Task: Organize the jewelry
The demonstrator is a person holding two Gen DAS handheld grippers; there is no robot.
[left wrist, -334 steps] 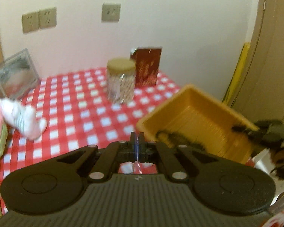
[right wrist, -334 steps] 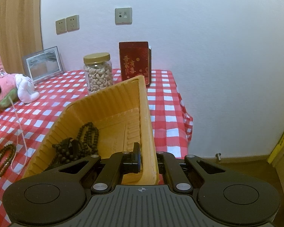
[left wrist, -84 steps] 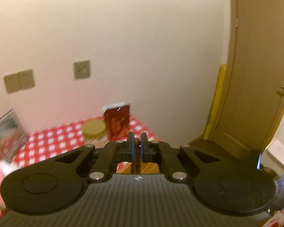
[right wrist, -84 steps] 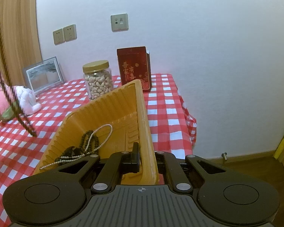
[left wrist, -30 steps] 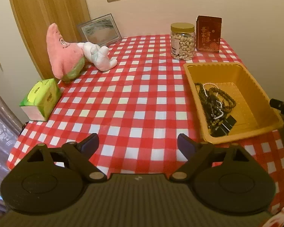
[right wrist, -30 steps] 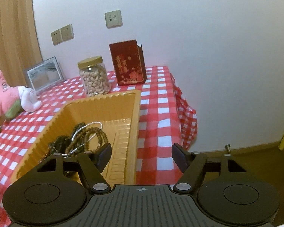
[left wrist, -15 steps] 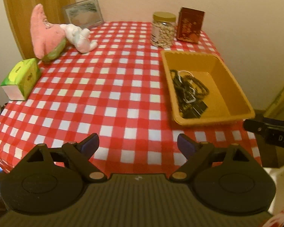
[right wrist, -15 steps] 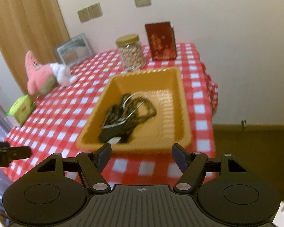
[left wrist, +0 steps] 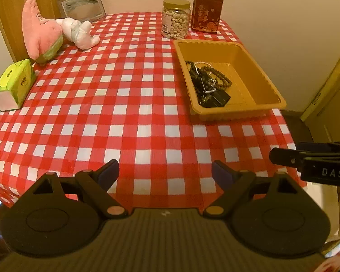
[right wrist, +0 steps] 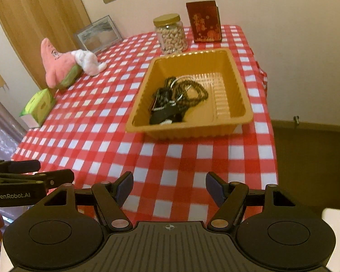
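Both grippers, left (left wrist: 165, 171) & right (right wrist: 169, 184), hang spread wide w/ nothing between them above the checked tablecloth's (left wrist: 115, 113) near edge, jewelry (right wrist: 176, 97) (beads, chains) heaped inside the yellow tray (right wrist: 238, 86).

A red-checked tablecloth (left wrist: 124, 113) is being occupied by a nut jar (left wrist: 176, 19) beside a red box (left wrist: 206, 13), a pink plush (left wrist: 40, 32) (leaning on a white one), and a tissue pack (left wrist: 12, 84).

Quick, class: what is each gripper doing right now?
Left gripper: open, holding nothing.
Right gripper: open, holding nothing.
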